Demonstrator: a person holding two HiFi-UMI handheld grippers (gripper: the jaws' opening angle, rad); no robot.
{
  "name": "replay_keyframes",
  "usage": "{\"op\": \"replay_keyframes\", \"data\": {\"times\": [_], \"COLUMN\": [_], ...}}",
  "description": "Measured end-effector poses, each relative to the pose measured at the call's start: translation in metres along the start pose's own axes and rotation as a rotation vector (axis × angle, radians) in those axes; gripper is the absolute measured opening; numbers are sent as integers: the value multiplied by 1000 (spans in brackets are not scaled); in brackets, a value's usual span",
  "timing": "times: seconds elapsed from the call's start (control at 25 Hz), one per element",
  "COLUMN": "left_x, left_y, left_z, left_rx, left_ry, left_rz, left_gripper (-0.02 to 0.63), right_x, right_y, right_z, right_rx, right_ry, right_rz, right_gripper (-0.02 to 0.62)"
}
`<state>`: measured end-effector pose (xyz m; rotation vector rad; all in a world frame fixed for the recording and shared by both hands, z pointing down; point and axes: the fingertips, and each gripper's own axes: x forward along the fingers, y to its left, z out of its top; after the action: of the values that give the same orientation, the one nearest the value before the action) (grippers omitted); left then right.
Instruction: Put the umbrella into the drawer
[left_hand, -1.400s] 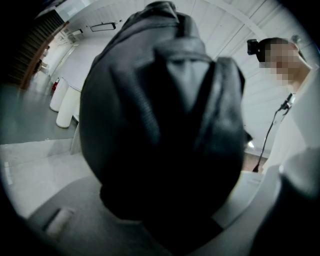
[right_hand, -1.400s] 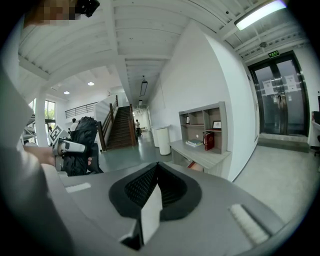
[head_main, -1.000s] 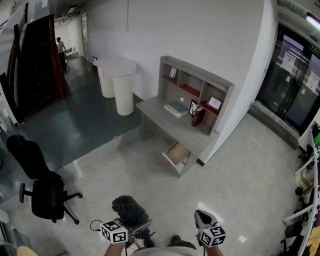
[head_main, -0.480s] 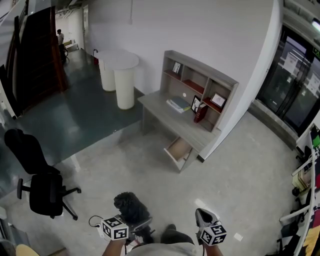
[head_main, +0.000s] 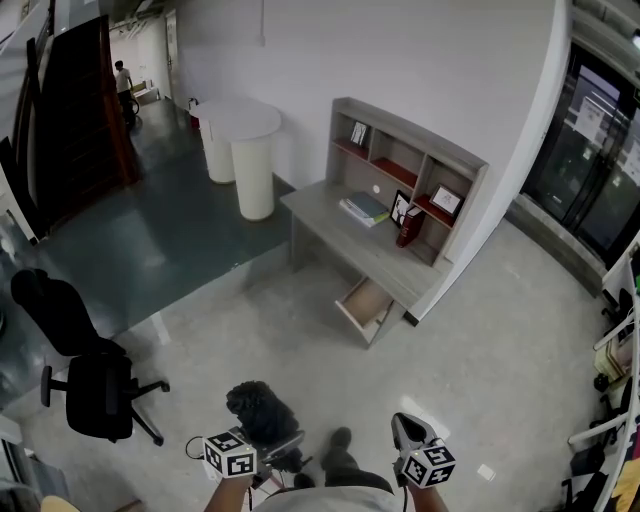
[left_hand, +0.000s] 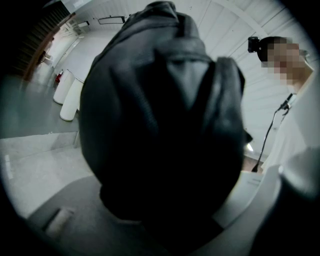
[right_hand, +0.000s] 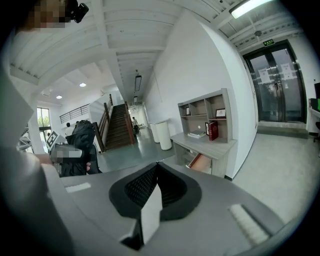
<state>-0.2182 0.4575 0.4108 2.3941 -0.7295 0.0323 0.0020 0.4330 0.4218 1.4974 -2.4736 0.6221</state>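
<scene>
Since a second ago the desk (head_main: 330, 215) and its open drawer (head_main: 352, 318) have drifted a little to the right in my head view. My shoe (head_main: 340, 440) has also come in between the two tools. From the head, my left gripper (head_main: 272, 448) carries the folded black umbrella (head_main: 258, 412), bunched end up. My right gripper (head_main: 408, 432) rides beside it with nothing in it. The drawer is pulled out at the desk's near right end, well apart from me across bare floor (head_main: 300, 350).

Left gripper view: the umbrella fills nearly everything. It sits between my jaws, which stand fairly wide around its bulk and press on it. I cannot see past it, so I judge I must steer by the head view.

Right gripper view: my jaws are closed tip to tip and empty. Beyond them the desk and the pulled-out drawer show clearly.

I take the step in hand to be the carry. To do it well I would hold the clamp firm and approach the drawer from its open front. Then I would lower the umbrella lengthwise so it lies inside the walls. Room is generous, with the office chair (head_main: 85, 385) far off to the left. The wall (head_main: 510, 110) ends just right of the drawer and is the only close edge, so I would favour the left side.
</scene>
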Motion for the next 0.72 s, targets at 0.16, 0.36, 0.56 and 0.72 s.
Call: {"op": "replay_keyframes", "data": {"times": [0.16, 0.36, 0.56, 0.72], "left_x": [14, 40, 70, 101], "left_y": [15, 35, 55, 65], "left_z": [15, 36, 56, 72], "left_rx": [-5, -4, -9, -21], "left_ry": [3, 1, 3, 6], "left_rz": [18, 29, 37, 28], "left_gripper": [265, 265, 265, 265], "right_x": [24, 54, 81, 100], "right_y": [-16, -40, -66, -95], "right_z": [15, 31, 48, 60], "right_rx": [2, -4, -7, -3], "right_ry": [-5, -2, -4, 1], "right_rz": [11, 21, 29, 28], "right_gripper": [5, 5, 5, 5]}}
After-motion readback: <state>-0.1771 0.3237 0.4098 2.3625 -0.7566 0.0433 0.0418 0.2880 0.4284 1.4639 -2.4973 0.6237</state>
